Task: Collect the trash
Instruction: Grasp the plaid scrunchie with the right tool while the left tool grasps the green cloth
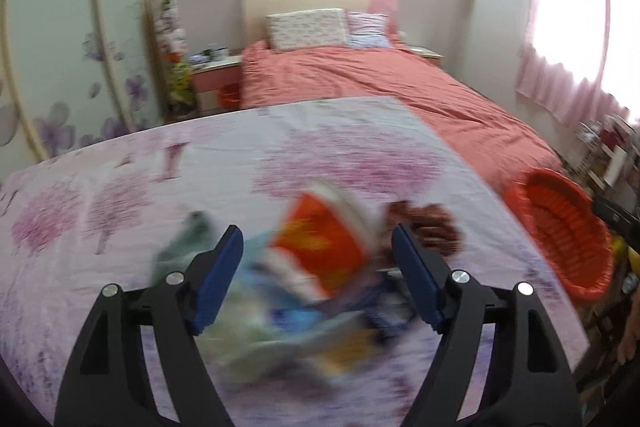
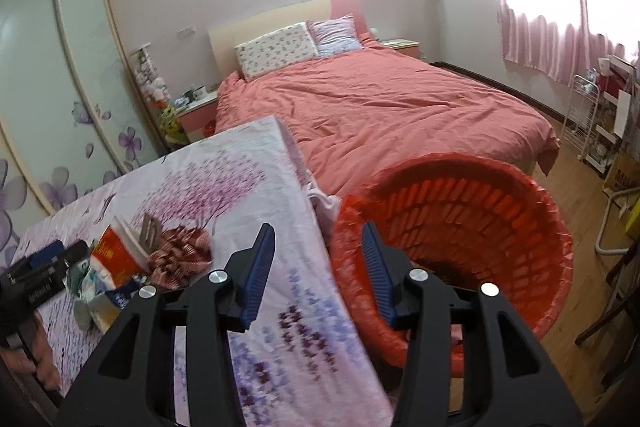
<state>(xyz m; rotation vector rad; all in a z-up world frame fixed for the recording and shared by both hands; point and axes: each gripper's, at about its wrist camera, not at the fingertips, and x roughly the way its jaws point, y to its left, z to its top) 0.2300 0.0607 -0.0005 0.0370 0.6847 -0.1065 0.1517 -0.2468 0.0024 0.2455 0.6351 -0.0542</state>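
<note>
— Trash (image 2: 120,267) sits in a heap on the table (image 2: 248,163) with the flowered cloth: a red carton (image 1: 320,247), a red-and-white wrapper (image 2: 180,255) and blurred pale packets. Where's the basket (image 2: 500,211)?

— Just off the table's right edge, beside the bed (image 2: 380,107).

— And the grippers?

— Left gripper (image 1: 316,255) is spread wide over the heap, gripping nothing. Right gripper (image 2: 320,267) is spread too, straddling the table edge and the basket rim.

Right gripper (image 2: 318,259) spread wide over the red basket (image 2: 472,211) rim, trash pile (image 2: 132,267) on floral-clothed worktop (image 2: 248,187), pink bed (image 2: 380,111) behind
</note>
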